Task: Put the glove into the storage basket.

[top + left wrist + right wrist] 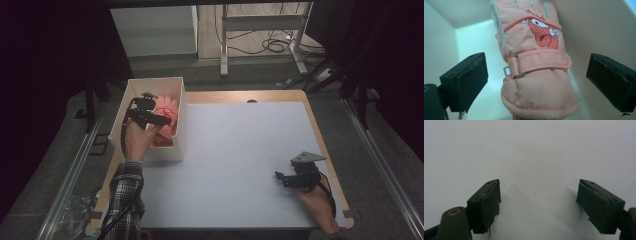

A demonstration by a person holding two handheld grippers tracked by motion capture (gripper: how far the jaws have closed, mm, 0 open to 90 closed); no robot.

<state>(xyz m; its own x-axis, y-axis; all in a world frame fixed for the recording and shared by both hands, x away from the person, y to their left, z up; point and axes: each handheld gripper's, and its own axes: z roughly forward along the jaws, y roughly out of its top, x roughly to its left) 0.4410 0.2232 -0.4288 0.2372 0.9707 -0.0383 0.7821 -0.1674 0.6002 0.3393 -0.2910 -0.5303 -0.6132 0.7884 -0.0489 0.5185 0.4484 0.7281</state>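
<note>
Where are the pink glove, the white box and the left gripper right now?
pink glove [537, 62]: left gripper view, on its wrist strap.
white box [179, 131]: high view, on its right wall.
left gripper [536, 75]: left gripper view, midway between its open jaws.

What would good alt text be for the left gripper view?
A peach-pink winter glove with a red cartoon patch and a wrist strap lies inside a white box, framed by the open black jaws of the left gripper, which do not touch it.

Dim rm, prob. grey floor [60, 150], cables [272, 44]
</note>
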